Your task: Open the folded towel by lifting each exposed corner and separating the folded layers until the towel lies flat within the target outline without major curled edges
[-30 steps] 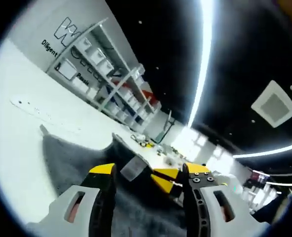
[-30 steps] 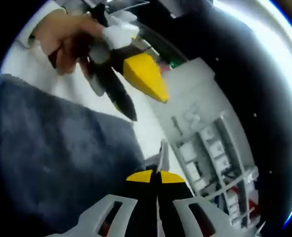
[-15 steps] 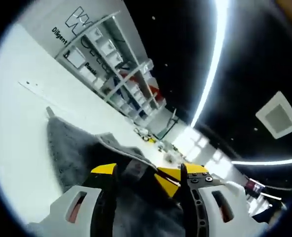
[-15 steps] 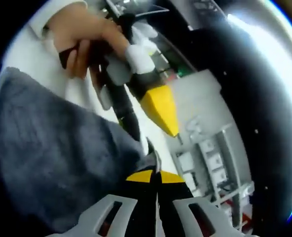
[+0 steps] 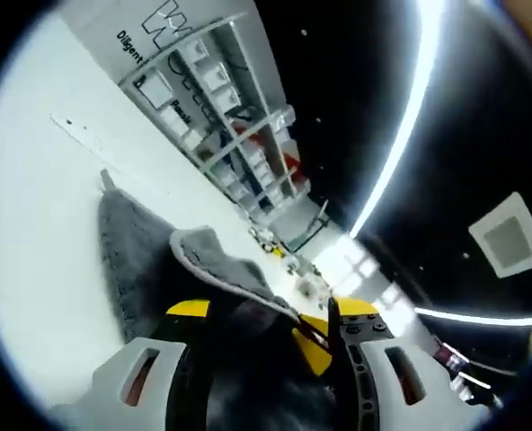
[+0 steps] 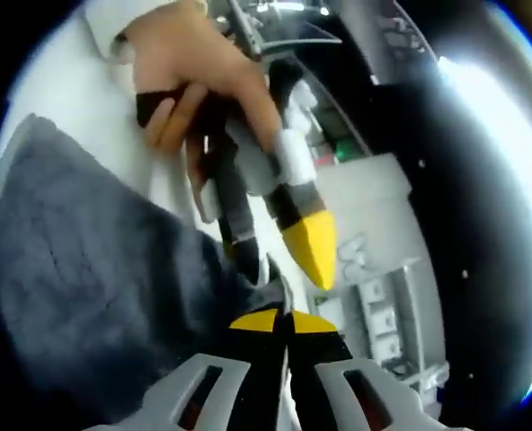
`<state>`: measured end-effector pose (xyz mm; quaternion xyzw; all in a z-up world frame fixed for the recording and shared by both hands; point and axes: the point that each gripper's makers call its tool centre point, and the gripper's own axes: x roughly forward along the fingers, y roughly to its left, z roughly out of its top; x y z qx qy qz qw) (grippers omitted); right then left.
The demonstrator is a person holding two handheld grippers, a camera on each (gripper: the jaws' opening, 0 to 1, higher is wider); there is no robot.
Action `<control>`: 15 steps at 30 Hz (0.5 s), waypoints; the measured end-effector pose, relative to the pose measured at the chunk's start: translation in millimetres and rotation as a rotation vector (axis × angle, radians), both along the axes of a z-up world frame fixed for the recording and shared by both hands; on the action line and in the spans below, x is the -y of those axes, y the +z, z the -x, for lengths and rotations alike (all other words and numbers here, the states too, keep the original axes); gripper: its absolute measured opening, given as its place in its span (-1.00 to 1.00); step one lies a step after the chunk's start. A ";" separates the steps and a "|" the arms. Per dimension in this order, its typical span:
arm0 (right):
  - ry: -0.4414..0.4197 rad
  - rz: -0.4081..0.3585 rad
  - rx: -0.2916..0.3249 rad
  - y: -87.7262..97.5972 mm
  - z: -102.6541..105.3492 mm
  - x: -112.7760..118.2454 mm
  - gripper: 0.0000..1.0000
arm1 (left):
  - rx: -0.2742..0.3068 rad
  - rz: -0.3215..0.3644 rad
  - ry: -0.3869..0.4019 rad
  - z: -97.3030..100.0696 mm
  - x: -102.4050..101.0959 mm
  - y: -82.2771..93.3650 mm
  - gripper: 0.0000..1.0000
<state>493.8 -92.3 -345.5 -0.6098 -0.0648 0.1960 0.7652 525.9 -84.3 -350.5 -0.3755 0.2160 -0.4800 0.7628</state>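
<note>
Right claw (image 6: 282, 323) pinches the grey towel (image 6: 86, 287); left claw (image 5: 261, 314) gapes around its lifted fold.

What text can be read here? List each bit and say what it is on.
"Diligent": small black word on the white wall left of the shelves, left gripper view.
Large outlined letters above it, cut off; perhaps a "W".
Outlined letters on the wall in the right gripper view: unreadable.
Bin labels on the shelves: too small.

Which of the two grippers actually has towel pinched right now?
The right gripper: its yellow-tipped jaws are closed together on the grey towel edge. The left gripper stands with jaws apart, the towel's raised fold lying between them, ungripped.
</note>
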 end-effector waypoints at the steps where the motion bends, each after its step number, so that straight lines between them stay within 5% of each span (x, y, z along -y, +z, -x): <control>1: 0.003 0.009 0.004 -0.5 0.4 -0.9 -1.00 | -0.005 0.000 -0.001 0.1 0.0 -1.3 -0.05; 15: 0.069 0.112 0.035 -9.5 13.8 -22.4 -1.00 | -0.013 -0.005 -0.009 6.8 -1.5 -2.5 -0.41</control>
